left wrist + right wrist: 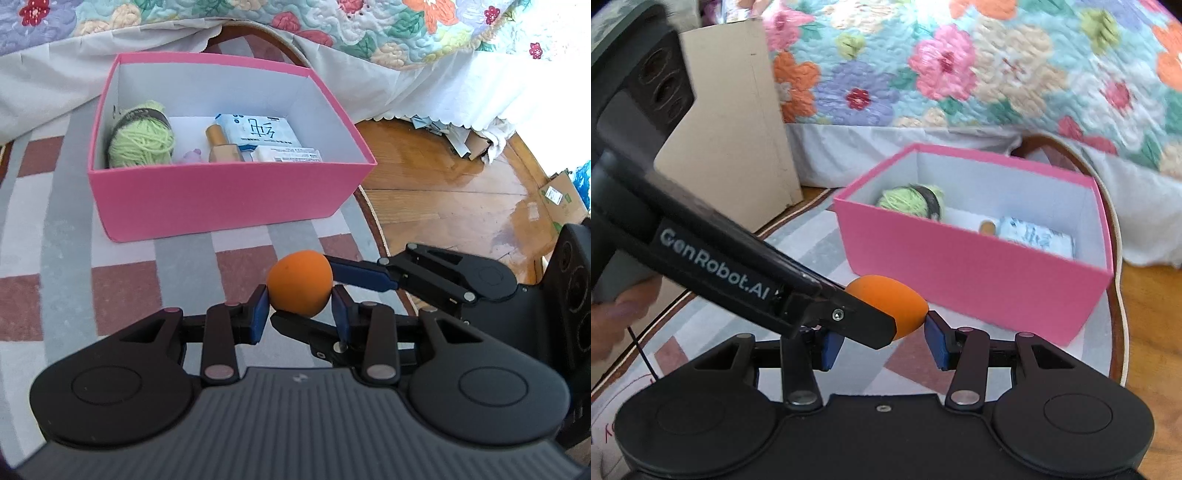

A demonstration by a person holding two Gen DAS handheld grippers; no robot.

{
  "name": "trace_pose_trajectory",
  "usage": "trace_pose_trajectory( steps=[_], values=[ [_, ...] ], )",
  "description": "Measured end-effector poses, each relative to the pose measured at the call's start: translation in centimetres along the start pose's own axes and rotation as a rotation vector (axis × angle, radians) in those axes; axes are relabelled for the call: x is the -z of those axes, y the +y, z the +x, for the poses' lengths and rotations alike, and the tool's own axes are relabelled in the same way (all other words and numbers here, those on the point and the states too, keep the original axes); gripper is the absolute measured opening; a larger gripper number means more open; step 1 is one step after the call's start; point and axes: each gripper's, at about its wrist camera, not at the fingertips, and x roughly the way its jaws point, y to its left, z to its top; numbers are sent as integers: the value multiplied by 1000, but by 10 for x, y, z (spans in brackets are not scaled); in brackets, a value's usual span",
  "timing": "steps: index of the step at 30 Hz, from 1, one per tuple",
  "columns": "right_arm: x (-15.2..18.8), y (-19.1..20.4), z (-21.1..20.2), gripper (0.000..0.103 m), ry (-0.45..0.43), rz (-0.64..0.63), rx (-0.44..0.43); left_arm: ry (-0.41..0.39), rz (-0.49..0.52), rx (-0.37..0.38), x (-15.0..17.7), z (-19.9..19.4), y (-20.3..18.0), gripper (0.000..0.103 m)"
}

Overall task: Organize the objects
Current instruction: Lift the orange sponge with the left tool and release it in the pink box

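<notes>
Both tongs meet at one orange ball [300,282], close before each camera and above the rug [55,236]. Left tongs [300,314] are clenched on the ball, with a blue pad [258,314] pressing on each side. Right tongs [882,339] stand partly open; in the left view one blue finger [364,277] touches the ball from the right, and in the right view the right pad [936,341] touches its end. I cannot tell if the other right pad reaches the ball, because the left tongs hide it.

One pink box [229,199] stands on the rug beyond the ball, not touching it. The left view looks down into the box: one green yarn ball [142,138], one small pink thing [190,156], one brown bottle [218,144] and two white packs [258,131] lie there. The right view shows only the yarn, the bottle top and one pack. The right view alone shows one cardboard sheet [738,129] that leans beside the bed [960,74], and fingers [617,314] of a hand. The left view alone shows the wooden floor [443,192] with paper scraps [461,136] under the bed edge.
</notes>
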Motion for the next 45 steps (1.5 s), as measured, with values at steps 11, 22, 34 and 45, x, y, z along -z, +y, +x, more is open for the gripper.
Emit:
trace_pose_trajectory(
  steps=[11, 22, 34, 45],
  values=[
    [-66, -6, 26, 53, 10, -24, 11, 24, -85, -81, -73, -11, 21, 35],
    [-118, -66, 119, 53, 87, 162, 5, 64, -162, -125, -159, 52, 66, 37],
    [-116, -94, 181, 55, 174, 231, -30, 68, -146, -208, -163, 102, 91, 41],
    [-107, -104, 164, 63, 149, 282, -24, -37, -67, -250, -163, 70, 67, 76]
  ],
)
